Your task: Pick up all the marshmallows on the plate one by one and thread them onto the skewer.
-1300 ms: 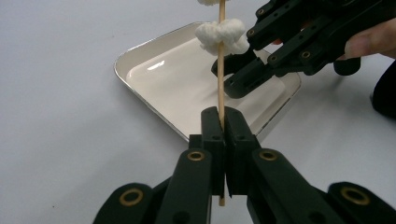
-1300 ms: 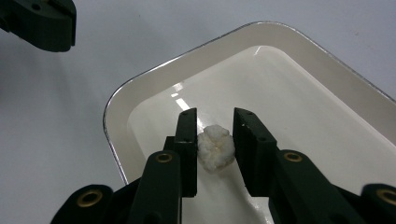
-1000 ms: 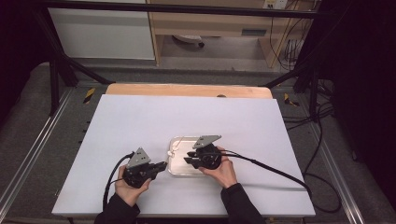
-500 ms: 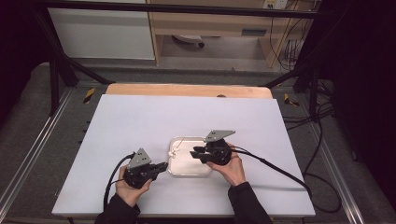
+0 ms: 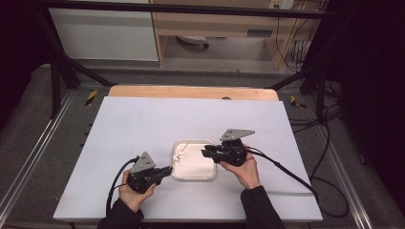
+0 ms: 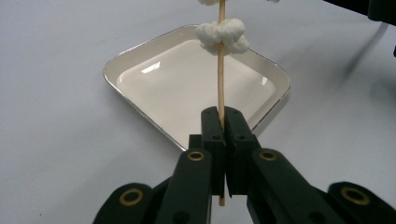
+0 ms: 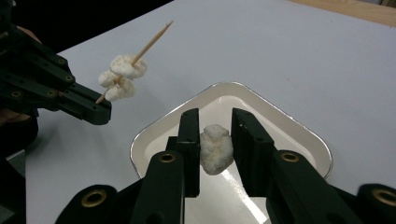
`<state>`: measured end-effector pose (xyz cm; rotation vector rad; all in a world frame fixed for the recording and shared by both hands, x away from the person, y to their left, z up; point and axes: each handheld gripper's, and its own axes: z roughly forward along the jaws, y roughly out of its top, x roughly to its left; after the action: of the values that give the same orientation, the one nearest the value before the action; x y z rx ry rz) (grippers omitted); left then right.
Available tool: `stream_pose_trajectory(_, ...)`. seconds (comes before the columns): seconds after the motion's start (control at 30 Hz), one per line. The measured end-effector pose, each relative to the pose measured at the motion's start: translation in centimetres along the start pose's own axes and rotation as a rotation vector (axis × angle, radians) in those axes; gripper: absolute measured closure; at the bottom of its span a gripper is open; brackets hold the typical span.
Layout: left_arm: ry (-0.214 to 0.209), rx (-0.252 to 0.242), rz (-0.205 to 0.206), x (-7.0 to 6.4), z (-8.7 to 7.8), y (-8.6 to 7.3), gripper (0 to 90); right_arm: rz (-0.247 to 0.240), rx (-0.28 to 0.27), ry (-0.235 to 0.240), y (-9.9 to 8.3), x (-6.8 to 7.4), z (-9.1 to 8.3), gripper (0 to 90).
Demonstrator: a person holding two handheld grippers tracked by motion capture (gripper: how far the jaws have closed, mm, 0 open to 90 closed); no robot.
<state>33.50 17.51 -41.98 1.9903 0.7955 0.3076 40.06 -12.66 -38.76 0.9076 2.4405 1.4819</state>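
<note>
A thin wooden skewer (image 6: 220, 88) carries two white lumpy pieces (image 6: 222, 36) and stands between the jaws of my left gripper (image 6: 223, 114), which is shut on its lower end. From above, the left gripper (image 5: 167, 170) sits at the near left corner of a square white tray (image 5: 196, 168), with the skewer (image 5: 184, 148) slanting over the tray. My right gripper (image 7: 215, 116) is shut on a third white lumpy piece (image 7: 215, 148), held just above the tray (image 7: 299, 135). The right gripper (image 5: 204, 153) reaches in from the tray's right side.
The tray (image 6: 112, 70) lies near the front of a white tabletop (image 5: 143, 124), with a wooden strip (image 5: 191, 91) along the far edge. Cables (image 5: 286, 171) trail from both grippers toward the near edge. A hand holds each gripper.
My right gripper has drawn back to the right and risen from the tray with the white piece. The left gripper and skewer have stayed put.
</note>
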Motion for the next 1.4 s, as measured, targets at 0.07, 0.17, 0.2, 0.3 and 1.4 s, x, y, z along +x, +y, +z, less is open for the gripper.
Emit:
stream_pose_trajectory(0.07,-0.002,-0.001,0.000,-0.1,0.0,0.0,88.2,0.003,-0.013,0.003,0.2,0.0,-0.4,73.8)
stream_pose_trajectory(0.17,-0.005,-0.001,0.003,-0.1,0.1,0.0,88.2,0.010,-0.033,0.012,0.5,-0.1,-1.0,73.9)
stream_pose_trajectory(0.2,-0.006,-0.002,0.003,-0.1,0.1,0.0,88.2,0.013,-0.041,0.013,0.6,-0.1,-1.2,73.9)
stream_pose_trajectory(0.3,-0.008,-0.004,0.003,-0.2,0.1,0.0,88.2,0.023,-0.059,0.019,0.9,-0.2,-1.7,74.0)
stream_pose_trajectory(1.4,-0.025,-0.010,0.017,-0.7,0.2,0.1,88.3,0.130,-0.204,0.131,2.9,-1.1,-3.0,74.7)
